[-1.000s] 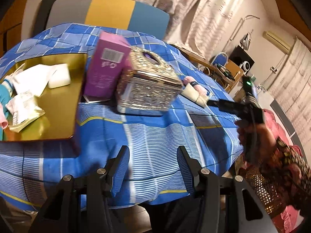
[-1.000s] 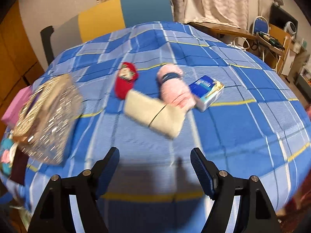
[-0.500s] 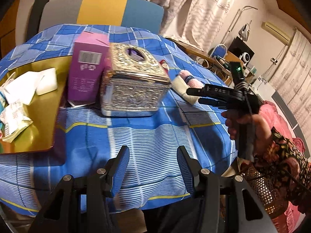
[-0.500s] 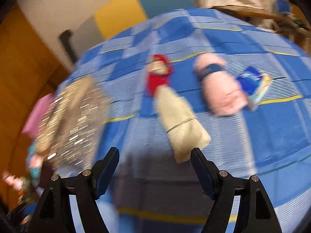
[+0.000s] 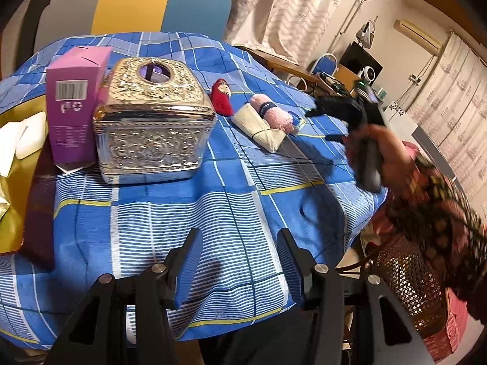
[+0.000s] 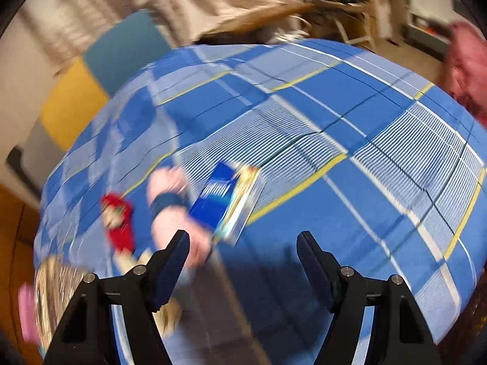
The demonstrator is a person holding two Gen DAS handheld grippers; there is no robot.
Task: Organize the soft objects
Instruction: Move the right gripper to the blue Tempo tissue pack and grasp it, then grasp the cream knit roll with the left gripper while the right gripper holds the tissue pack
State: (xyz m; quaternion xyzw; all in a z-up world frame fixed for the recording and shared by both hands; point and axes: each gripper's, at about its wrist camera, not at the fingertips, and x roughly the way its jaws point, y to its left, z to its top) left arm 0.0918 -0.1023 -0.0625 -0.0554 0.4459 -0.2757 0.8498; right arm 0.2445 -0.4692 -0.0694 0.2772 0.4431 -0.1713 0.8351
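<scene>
On the blue plaid tablecloth [image 5: 170, 213] lie a red soft doll [image 5: 222, 97], a cream rolled cloth [image 5: 258, 124] and a pink rolled towel [image 5: 272, 112] with a dark band. The right wrist view, blurred, shows the doll [image 6: 117, 222], the pink towel [image 6: 167, 206] and a blue tissue pack [image 6: 226, 203]. My left gripper [image 5: 240, 261] is open and empty over the table's near edge. My right gripper [image 6: 243, 258] is open and empty just short of the pack and towel; it also shows in the left wrist view [image 5: 322, 121].
A silver embossed tissue box [image 5: 152, 124] and a purple carton [image 5: 76, 103] stand left of the soft things. A gold tray [image 5: 18, 194] with white packets lies at the far left. A blue and yellow chair [image 5: 137, 9] stands behind the table. A mesh basket [image 5: 404, 279] sits at the right.
My right gripper has swung right and closer to the table, so the pack and pink towel now sit just ahead of it. The left gripper view has shifted slightly.
</scene>
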